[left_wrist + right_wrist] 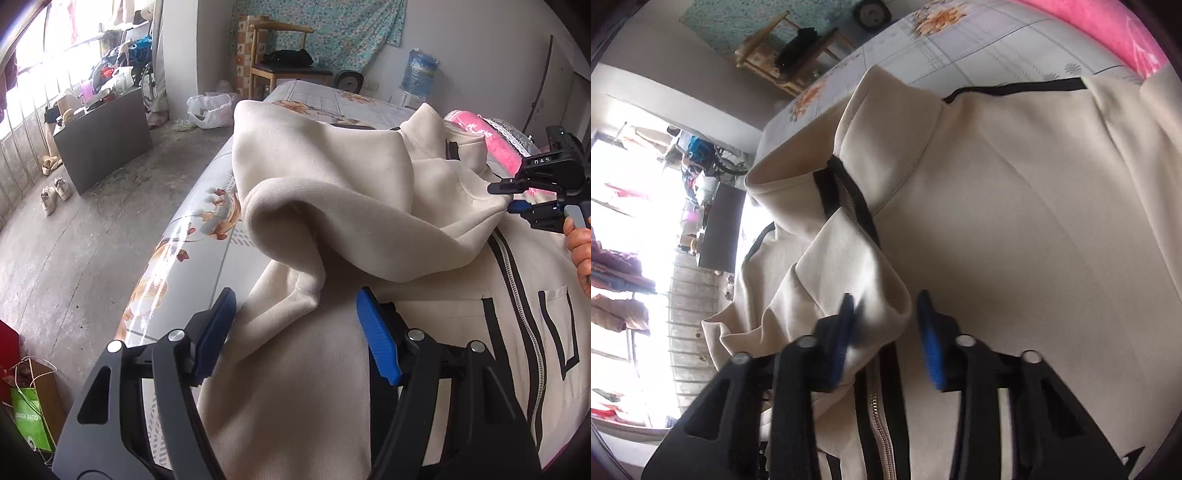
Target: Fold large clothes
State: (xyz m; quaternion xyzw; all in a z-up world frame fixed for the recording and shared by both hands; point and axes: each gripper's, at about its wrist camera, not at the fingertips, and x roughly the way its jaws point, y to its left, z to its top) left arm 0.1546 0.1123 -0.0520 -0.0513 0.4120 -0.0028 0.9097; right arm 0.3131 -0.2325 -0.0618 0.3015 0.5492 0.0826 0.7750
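Jacket (332, 177), big and cream, lies on the bed (207, 221), with one side close to the bed's long edge. Left tongs (296, 317) are spread wide over the part of the jacket nearest that edge of the bed, and they pinch nothing. Right tongs (886, 321) are further in from the bed's edge, with a fold of the jacket between their blue pads. That picture is smeary, so I cannot tell if the pads squeeze the fold or not.

I think the step now is to grab the jacket in two spots so one side can be folded over. To do it well, each tongs should bite deep enough that the cloth will not slip out. Then both should lift a little off the bed and go together, so the cloth stays flat. A puffy fold (288, 221) near the bed's edge should be smoothed down too.
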